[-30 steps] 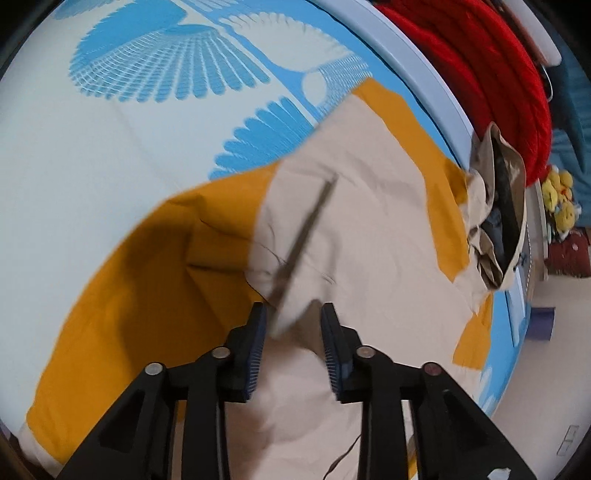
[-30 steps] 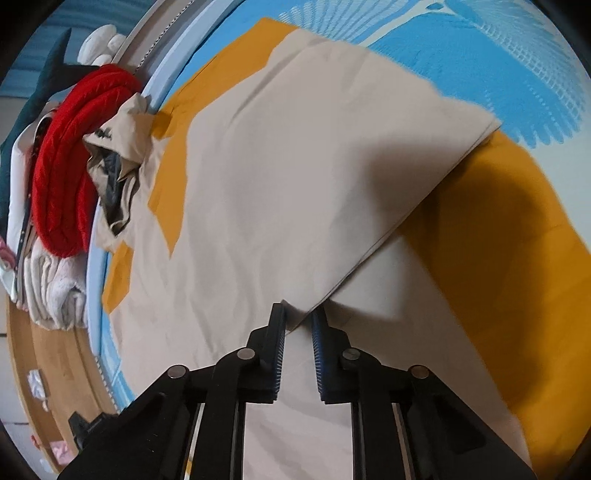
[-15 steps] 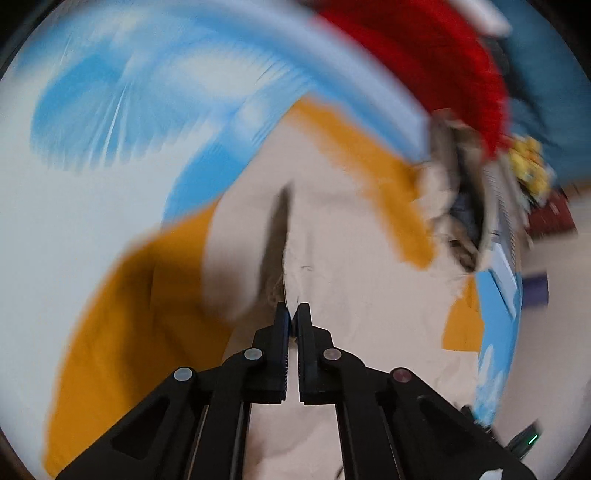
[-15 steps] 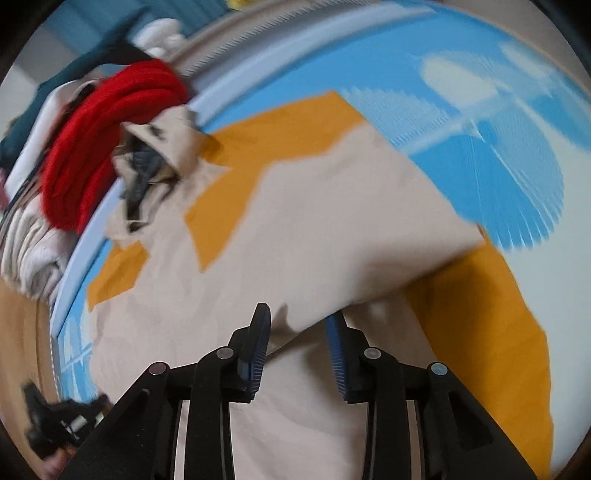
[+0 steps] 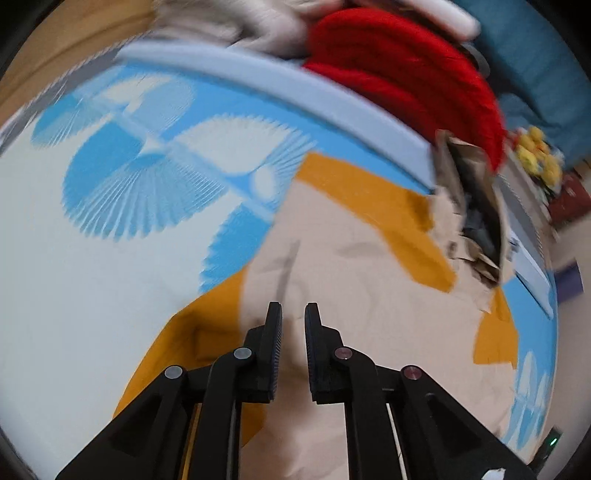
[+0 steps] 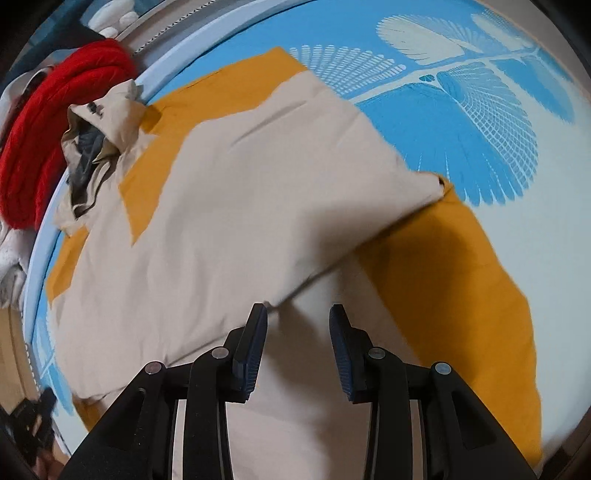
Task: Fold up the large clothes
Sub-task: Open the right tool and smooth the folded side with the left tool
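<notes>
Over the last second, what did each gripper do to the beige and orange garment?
The right gripper, shut on the folded edge a second ago, has opened and let it go. The left gripper was open, pinched shut on the cloth half a second ago, and now shows a narrow gap again. The beige and orange garment stays spread on the blue patterned sheet, the red knit still beside it.

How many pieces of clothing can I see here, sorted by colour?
Beige and orange: 1, the jacket spread on the blue-patterned sheet
Red: 1, the knit at the sheet's edge
Off-white: 1 bundle, too blurred to count separately
Total: 3
</notes>
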Demonstrator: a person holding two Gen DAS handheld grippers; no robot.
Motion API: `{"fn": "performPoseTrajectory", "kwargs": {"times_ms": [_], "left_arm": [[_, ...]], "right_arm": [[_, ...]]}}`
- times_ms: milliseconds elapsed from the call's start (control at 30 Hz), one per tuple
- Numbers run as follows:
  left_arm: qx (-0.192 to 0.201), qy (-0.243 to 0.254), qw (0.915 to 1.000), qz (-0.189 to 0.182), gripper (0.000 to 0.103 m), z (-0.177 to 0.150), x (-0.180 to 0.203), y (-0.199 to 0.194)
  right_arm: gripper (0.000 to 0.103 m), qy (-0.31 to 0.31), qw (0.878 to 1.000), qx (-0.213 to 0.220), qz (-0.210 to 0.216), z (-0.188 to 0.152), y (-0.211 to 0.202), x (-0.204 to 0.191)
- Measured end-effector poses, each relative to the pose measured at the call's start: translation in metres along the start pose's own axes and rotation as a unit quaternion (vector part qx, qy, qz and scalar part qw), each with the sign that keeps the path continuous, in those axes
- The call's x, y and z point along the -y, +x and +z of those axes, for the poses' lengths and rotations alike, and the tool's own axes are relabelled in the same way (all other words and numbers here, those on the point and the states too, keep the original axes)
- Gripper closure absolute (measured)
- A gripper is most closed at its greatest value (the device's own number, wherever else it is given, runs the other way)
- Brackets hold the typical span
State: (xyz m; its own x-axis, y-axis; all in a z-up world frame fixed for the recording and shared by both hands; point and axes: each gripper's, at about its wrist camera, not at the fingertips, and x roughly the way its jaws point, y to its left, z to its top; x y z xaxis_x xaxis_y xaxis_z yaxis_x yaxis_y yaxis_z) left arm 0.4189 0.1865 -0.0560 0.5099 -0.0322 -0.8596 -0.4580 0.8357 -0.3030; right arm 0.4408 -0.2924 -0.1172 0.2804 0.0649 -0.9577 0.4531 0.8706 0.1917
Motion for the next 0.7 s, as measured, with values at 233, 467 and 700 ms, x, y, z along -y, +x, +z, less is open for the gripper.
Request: {"fn": "performPoseTrajectory", "kwargs": {"times_ms": [233, 467, 700], "left_arm": [[-0.107, 0.007, 0.9938, -0.031, 0.087, -0.016, 0.01, 0.057], [-0.118, 0.035, 0.9923, -0.015, 0.086, -0.021, 0.023, 0.061], [-0.137, 0.048, 0.9893, 0.019, 0.085, -0.03, 0.014, 0.08]], "right_arm": [[0.061, -0.101, 0.987, 0.097, 0.072, -0.001, -0.033, -0.042], [0.057, -0.023, 0.997, -0.014, 0.072, 0.015, 0.028, 0.003], [0.057, -0.078, 0.996, 0.008, 0.034, 0.014, 0.017, -0.016]]}}
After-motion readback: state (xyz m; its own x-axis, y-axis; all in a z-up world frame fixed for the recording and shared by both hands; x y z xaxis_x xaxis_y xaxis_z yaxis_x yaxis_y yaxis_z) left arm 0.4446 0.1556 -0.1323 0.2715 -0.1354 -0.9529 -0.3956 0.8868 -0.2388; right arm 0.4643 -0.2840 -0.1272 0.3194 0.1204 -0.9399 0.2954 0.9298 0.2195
